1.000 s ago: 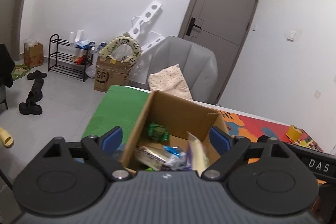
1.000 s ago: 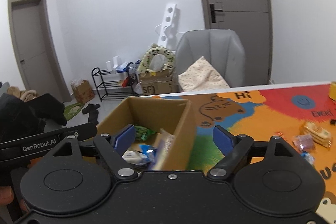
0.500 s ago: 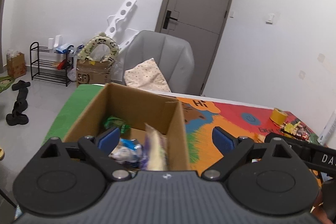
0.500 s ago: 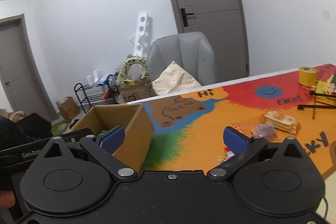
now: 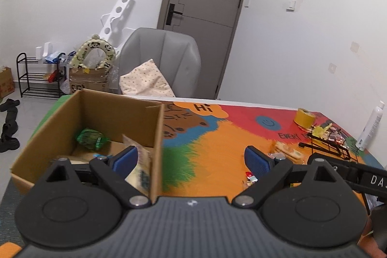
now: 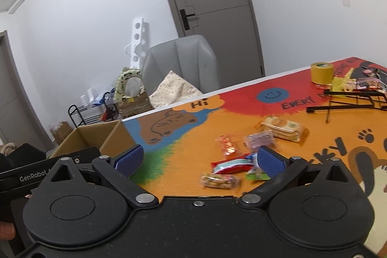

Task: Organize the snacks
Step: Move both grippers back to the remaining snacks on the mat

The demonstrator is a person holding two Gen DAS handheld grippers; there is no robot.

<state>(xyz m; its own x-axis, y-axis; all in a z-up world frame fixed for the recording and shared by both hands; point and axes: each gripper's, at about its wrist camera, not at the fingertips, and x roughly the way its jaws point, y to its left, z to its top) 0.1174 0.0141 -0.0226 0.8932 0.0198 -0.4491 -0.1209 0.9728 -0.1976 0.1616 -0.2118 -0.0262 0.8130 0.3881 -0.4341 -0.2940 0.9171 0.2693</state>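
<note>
A: Left wrist view first. How does the left hand-held gripper point(image 5: 191, 158) sit?

B: It points forward and somewhat down over the surface point(image 5: 217, 142). Its jaws stand wide with nothing between them, having just opened a little further. Its left blue pad point(image 5: 125, 157) shows in front of the cardboard box point(image 5: 154, 149), and its right pad is over the orange part of the mat.

A: What is in the box?

B: A green wrapped snack point(image 5: 90, 138) lies on its floor near the back, and a pale packet point(image 5: 140, 173) leans against the right wall. The box stands at the left end of the surface.

A: And the right side?

B: In the right wrist view the right hand-held gripper point(image 6: 199, 160) also tips down, its jaws spread wide and empty, having just opened. Loose snacks lie on the surface ahead of it: a red bar point(image 6: 231, 166) and a nut bar point(image 6: 219, 180) between the pads, a small red packet point(image 6: 227, 146) and a purple packet point(image 6: 260, 140) beyond, and a cracker pack point(image 6: 283, 128) further back. None of them touches a pad.

A: Anything else there?

B: A yellow tape roll point(image 6: 321, 73) and a black wire stand point(image 6: 348, 102) at the far right. The other gripper's body shows at the left edge of the picture, beside the box.
</note>
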